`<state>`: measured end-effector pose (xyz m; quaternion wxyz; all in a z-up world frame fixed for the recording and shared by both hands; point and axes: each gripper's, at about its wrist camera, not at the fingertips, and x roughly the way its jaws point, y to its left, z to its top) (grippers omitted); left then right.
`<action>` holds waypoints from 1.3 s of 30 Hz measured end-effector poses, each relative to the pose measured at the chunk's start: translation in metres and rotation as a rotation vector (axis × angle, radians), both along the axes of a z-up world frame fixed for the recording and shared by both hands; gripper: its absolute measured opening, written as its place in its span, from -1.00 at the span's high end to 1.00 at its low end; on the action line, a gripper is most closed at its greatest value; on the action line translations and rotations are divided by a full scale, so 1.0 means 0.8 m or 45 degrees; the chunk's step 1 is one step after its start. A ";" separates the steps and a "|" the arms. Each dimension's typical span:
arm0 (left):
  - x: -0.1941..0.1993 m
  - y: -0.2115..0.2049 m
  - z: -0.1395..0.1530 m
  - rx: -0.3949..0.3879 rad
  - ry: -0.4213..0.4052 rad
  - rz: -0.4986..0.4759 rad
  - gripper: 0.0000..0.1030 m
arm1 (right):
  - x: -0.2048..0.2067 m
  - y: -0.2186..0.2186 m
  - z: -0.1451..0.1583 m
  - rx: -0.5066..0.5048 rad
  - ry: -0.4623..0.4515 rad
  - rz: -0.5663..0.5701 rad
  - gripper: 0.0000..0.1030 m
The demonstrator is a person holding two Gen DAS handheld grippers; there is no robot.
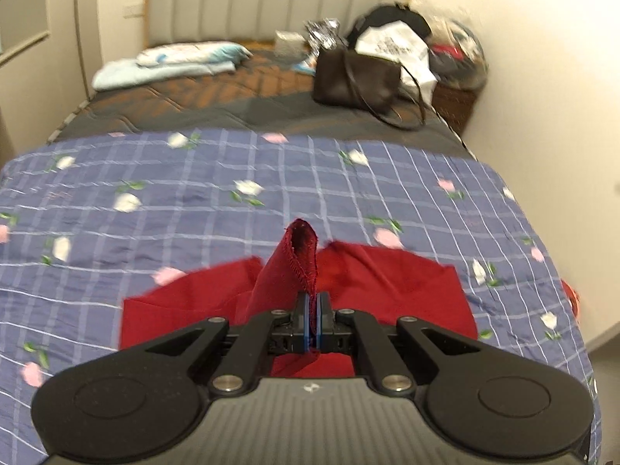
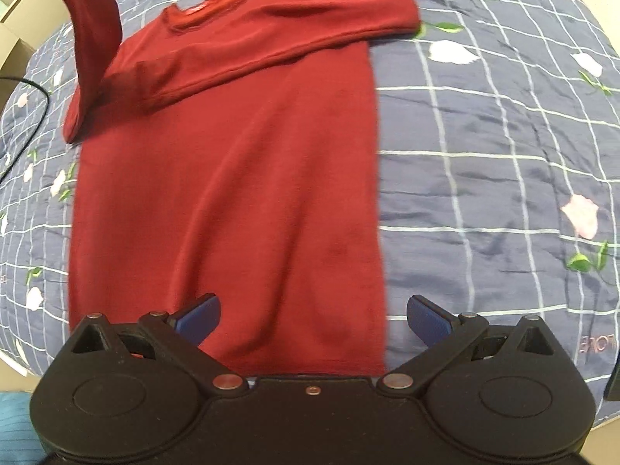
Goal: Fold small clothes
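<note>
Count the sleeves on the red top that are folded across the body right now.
1. One sleeve lies folded across the chest of the red top. The other sleeve is lifted, pinched in the left hand-held gripper.

sweater (image 2: 232,193) flat on bedspread (image 2: 484,155), handbag (image 1: 356,77) behind

Your red sweater (image 2: 232,193) lies flat, front up, one sleeve (image 2: 294,35) folded across the chest, the other sleeve's cuff (image 1: 304,248) lifted upright.
</note>
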<state>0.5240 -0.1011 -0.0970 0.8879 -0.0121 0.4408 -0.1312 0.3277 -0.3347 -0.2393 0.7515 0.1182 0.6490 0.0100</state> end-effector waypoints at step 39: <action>-0.043 0.013 -0.139 0.118 0.291 0.241 -0.64 | 0.023 -0.021 -0.011 0.007 -0.003 -0.046 -0.99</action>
